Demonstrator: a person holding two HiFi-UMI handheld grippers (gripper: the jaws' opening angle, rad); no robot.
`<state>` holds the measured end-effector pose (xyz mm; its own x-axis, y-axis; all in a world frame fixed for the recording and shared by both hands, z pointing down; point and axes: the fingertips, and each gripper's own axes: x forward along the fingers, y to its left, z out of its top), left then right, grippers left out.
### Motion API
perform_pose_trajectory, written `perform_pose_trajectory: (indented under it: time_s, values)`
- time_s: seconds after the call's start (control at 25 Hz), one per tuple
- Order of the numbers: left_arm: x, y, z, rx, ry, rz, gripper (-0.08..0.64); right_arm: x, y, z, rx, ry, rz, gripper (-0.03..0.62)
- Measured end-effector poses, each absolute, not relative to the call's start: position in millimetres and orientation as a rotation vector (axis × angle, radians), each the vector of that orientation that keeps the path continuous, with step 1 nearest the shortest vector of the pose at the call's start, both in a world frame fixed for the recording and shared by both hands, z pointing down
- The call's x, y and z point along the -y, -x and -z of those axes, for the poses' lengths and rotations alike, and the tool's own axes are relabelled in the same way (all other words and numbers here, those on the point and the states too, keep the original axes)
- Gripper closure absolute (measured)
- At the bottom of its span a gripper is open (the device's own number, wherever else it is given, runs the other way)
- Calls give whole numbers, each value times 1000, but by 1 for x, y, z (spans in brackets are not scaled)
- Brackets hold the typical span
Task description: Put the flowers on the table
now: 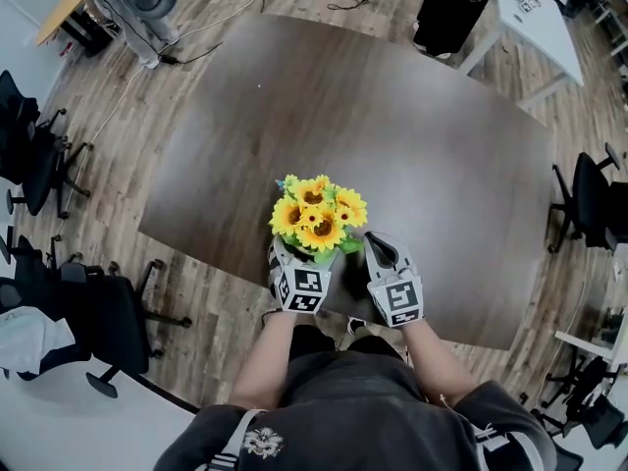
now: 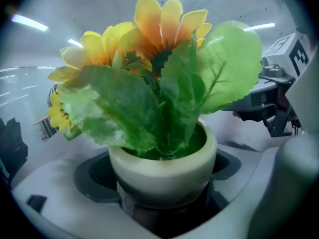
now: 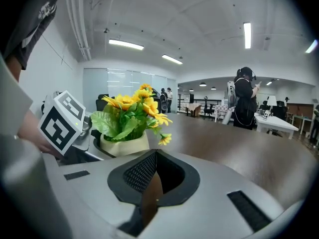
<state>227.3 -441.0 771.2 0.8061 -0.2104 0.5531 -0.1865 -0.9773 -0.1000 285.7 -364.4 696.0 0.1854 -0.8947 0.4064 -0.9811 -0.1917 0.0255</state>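
Note:
A bunch of yellow artificial sunflowers [image 1: 316, 214] with green leaves stands in a small cream pot [image 2: 162, 166]. My left gripper [image 1: 297, 261] is shut on that pot, which fills the space between its jaws in the left gripper view. The flowers hover over the near edge of the dark brown table [image 1: 412, 145]; whether the pot touches the table is hidden. My right gripper [image 1: 379, 251] sits just right of the flowers, shut with nothing in it. In the right gripper view the flowers [image 3: 132, 111] and pot [image 3: 124, 144] show to the left of its closed jaws.
Black office chairs stand at the left [image 1: 98, 312] and right [image 1: 589, 199] of the table. A white table [image 1: 535, 18] is at the far right corner. A person [image 3: 244, 103] stands beyond the table's far end. Cables lie on the wooden floor.

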Motion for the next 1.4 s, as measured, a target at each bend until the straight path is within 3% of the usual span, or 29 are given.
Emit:
perform_pose_trajectory:
  time_s: [0.52,1.0,1.12,1.4]
  values:
    - [434,-235,-779,-285,3035,984,31,363,-287,-682,1827,-2198,-424,569]
    - [428,-207,-738,-331,3079,872,32,357,-285,-662,1847,-2223,-367,569]
    - [428,-193,-722,-419,3048,841,97,357,-281,-646,1883,-2233,-333,569]
    - [418,-169,-669,-546,3008,641,374,351,-263,-609,1974,-2208,-230,569]
